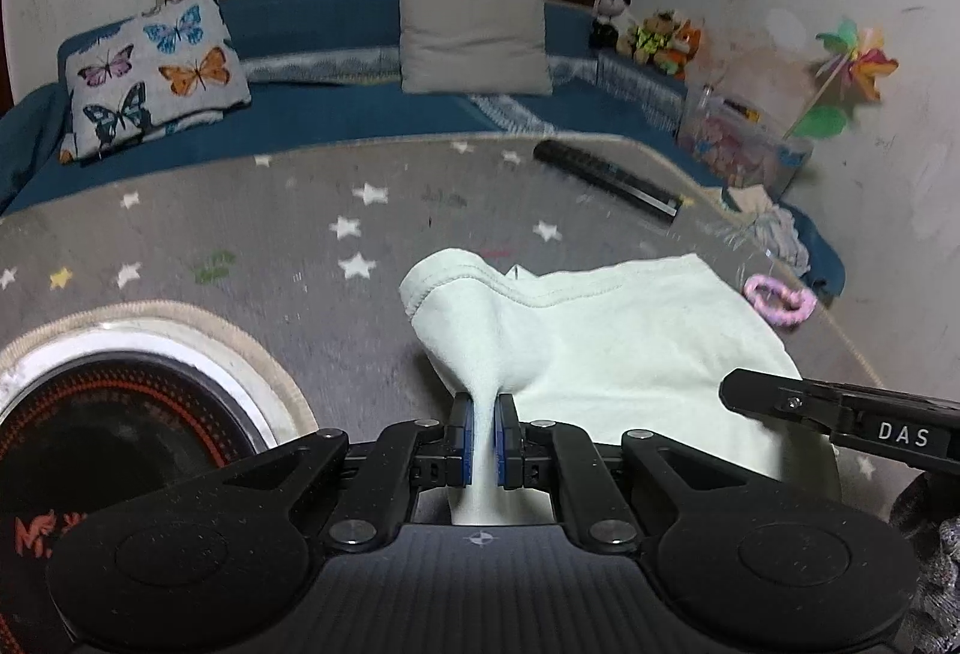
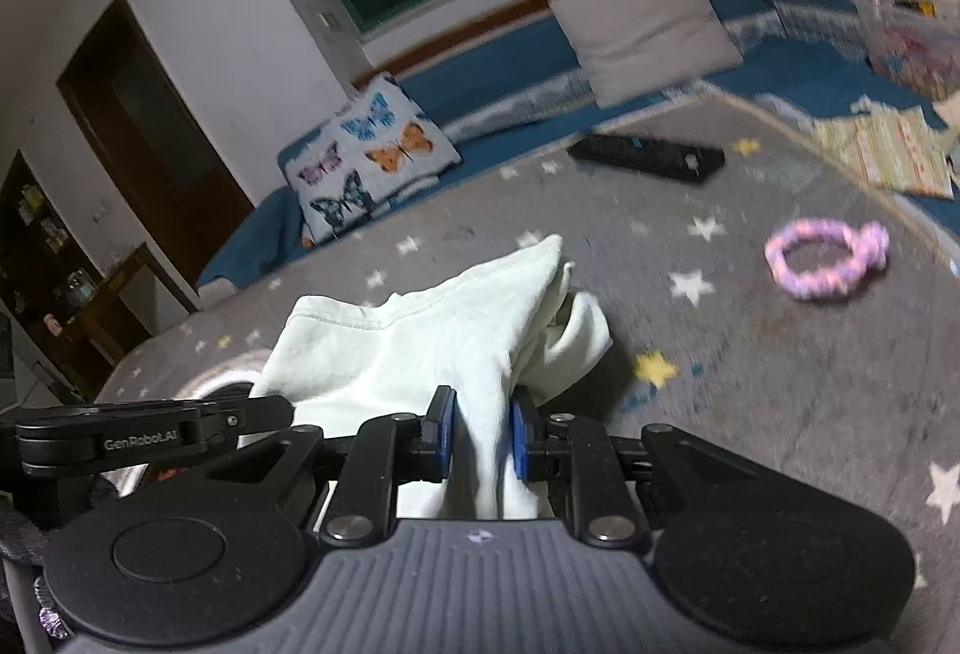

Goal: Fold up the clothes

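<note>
A pale mint garment (image 1: 606, 330) lies partly on the grey star-patterned rug (image 1: 240, 234), lifted at its near edge. My left gripper (image 1: 483, 429) is shut on a bunched fold of that garment, its blue pads pressing the cloth. The right gripper's black arm (image 1: 840, 414) shows at the right of the left wrist view, over the cloth. In the right wrist view the same garment (image 2: 420, 342) rises in a ridge into my right gripper (image 2: 483, 435), shut on a thicker fold. The left gripper's arm (image 2: 150, 432) appears at the left there.
A black remote control (image 1: 606, 180) and a pink braided ring (image 1: 780, 300) lie on the rug beyond the cloth. A round black and red object with a white rim (image 1: 120, 414) sits at the left. A blue couch (image 1: 336, 114) with a butterfly cushion (image 1: 156, 72), a grey pillow and plush toys runs along the back.
</note>
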A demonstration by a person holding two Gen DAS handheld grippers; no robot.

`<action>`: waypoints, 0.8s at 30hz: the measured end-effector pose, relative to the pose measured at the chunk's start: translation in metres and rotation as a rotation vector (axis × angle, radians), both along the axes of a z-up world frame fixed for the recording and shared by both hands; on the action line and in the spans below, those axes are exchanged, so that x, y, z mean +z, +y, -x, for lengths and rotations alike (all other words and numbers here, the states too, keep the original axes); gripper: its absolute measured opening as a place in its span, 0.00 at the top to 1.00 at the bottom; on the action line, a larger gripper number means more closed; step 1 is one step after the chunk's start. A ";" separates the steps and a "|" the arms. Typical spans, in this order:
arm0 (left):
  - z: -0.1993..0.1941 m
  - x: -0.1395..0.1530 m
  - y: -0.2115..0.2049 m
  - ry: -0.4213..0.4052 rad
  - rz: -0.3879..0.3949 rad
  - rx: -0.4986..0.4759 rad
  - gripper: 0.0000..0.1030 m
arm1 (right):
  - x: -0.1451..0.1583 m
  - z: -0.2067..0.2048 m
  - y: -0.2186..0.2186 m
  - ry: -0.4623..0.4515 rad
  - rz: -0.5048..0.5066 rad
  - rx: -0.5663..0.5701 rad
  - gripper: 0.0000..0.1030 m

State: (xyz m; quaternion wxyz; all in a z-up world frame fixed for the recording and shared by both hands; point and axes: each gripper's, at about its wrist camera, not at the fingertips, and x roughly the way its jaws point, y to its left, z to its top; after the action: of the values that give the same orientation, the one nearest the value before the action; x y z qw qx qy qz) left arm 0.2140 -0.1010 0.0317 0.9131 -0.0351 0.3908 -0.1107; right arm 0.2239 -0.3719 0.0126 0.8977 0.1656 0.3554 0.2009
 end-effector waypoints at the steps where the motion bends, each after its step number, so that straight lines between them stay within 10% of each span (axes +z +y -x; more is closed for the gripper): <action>1: -0.002 -0.004 0.000 0.010 -0.004 0.000 0.89 | -0.004 -0.001 -0.001 0.014 0.008 -0.001 0.80; 7: -0.003 -0.009 0.008 0.015 -0.044 0.025 0.86 | -0.014 -0.003 -0.007 0.042 0.048 -0.018 0.64; 24: -0.042 -0.012 -0.006 -0.015 -0.049 -0.006 0.86 | 0.004 -0.047 0.017 -0.067 0.097 0.013 0.65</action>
State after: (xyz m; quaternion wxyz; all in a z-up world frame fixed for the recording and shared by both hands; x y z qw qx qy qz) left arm 0.2558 -0.1073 0.0201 0.9163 -0.0108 0.3867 -0.1041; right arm 0.2706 -0.3551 0.0162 0.9147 0.1127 0.3357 0.1947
